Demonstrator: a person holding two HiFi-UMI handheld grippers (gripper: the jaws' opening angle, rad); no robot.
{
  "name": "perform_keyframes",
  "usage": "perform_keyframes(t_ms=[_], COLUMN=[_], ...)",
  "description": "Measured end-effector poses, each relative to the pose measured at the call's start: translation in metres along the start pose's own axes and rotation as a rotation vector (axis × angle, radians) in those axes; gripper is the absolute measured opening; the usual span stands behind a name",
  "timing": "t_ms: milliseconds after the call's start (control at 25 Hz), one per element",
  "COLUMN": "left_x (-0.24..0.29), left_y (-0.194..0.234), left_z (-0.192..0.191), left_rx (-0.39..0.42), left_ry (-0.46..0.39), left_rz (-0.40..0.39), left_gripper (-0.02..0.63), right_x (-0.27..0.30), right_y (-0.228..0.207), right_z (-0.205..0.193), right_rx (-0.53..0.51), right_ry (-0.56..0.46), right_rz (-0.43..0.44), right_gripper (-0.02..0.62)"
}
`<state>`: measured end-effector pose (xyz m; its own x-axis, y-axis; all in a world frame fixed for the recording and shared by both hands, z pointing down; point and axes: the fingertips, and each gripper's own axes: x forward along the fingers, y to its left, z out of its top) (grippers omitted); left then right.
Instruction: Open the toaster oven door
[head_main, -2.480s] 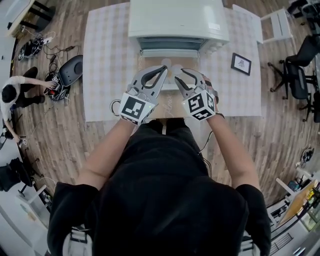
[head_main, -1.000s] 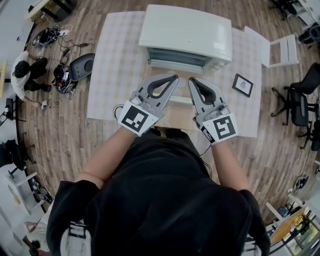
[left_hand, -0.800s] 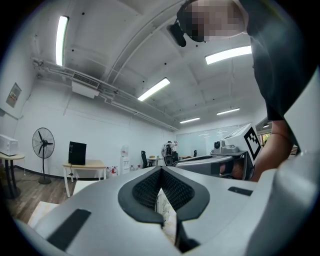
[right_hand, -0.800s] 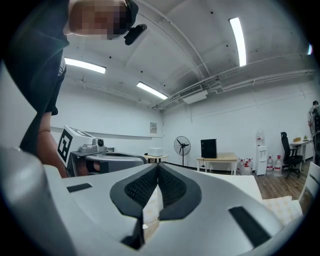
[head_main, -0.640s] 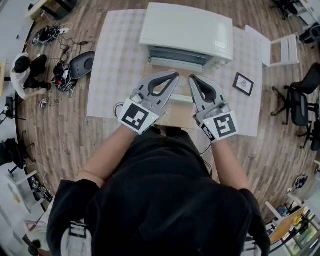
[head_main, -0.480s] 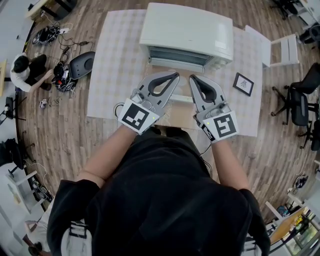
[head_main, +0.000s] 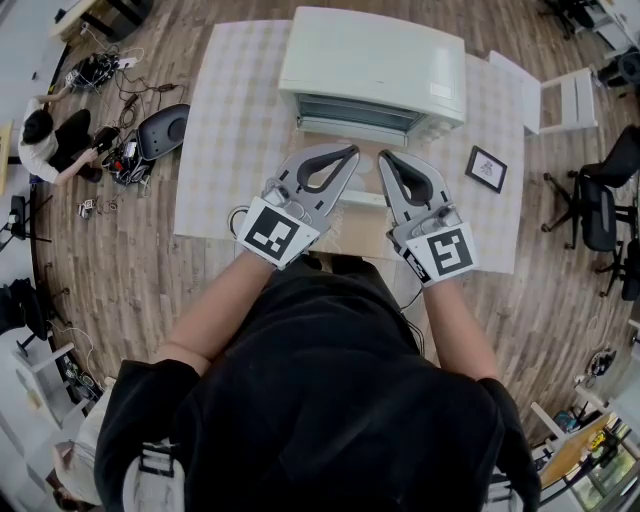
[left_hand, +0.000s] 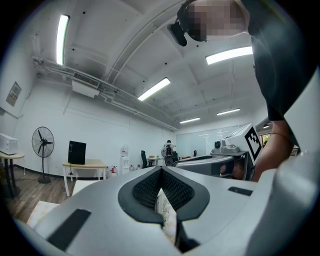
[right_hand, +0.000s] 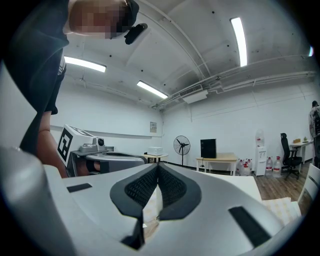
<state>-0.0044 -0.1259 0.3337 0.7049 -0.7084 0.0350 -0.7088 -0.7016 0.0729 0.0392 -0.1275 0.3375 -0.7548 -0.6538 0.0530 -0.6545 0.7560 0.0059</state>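
Over the bench (head_main: 220, 120), the left tongs (head_main: 345, 152) and right tongs (head_main: 385, 158) are both closed on nothing, tips tilted upward above the door (head_main: 367, 170), which seems already dropped flat before the toaster oven (head_main: 372, 62). Best to draw them straight back without knocking it.

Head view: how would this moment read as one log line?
left gripper: shut, empty | right gripper: shut, empty | both: held before toaster oven | door: looks folded down
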Motion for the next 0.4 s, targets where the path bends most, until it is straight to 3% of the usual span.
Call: perform_keyframes(t_ms=[400], left_x=[-0.0022], left_y=[0.0018], left_z=[-0.0008], left_rx=[-0.004], left_ry=[0.005], left_rz=[0.004], left_gripper=[0.015], right_x=[0.0003], right_y=[0.0022], right_z=[-0.0009], right_rx=[0.008], right_ry=[0.004], right_rz=[0.003], right_gripper=[0.018])
